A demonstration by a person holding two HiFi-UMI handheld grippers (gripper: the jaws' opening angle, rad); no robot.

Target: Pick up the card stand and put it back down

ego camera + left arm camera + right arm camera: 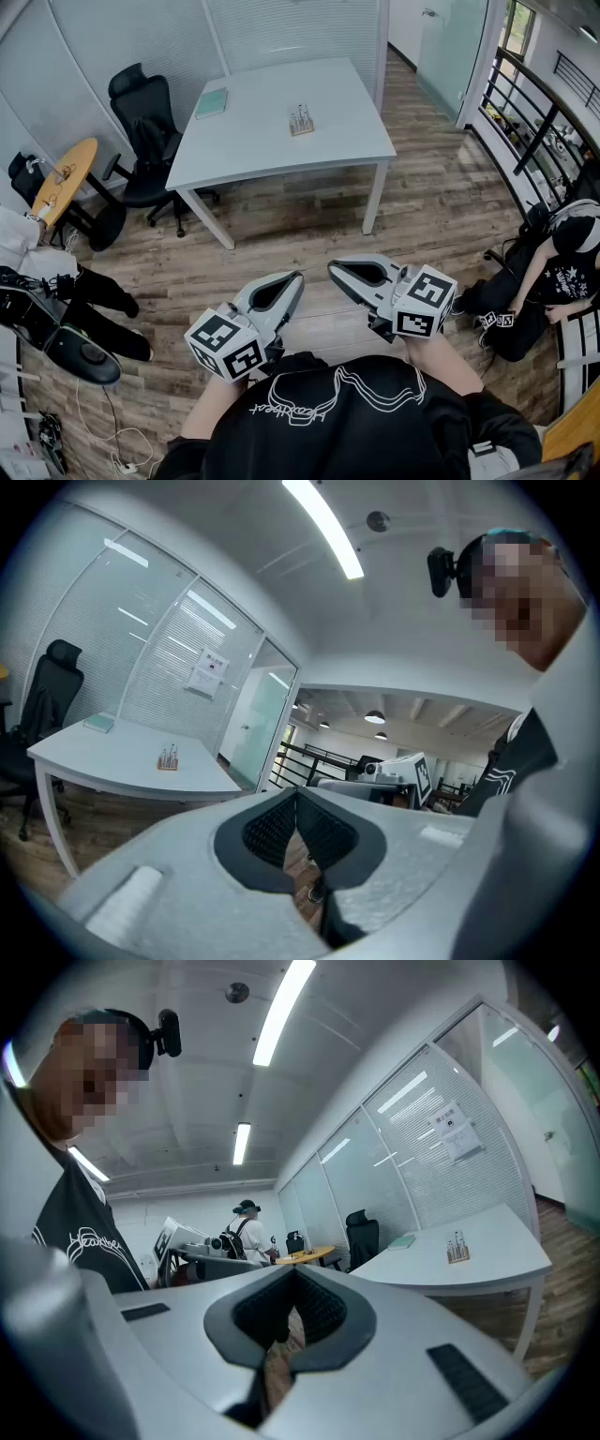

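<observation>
Jaws on my left gripper are pressed together with nothing between them, low in the head view just left of centre. In the left gripper view the dark pads meet at their tips. Just to the right, my right gripper is likewise closed and empty, its pads touching in the right gripper view. Both grippers hover over the wooden floor, tips near each other but apart.

Across the upper part of the head view, from the left, come a round wooden table, a black office chair, then the white counter. A green book lies on its left part. The card stand stands upright right of centre, untouched and well apart from both grippers. At the far right a person in dark clothes sits.
</observation>
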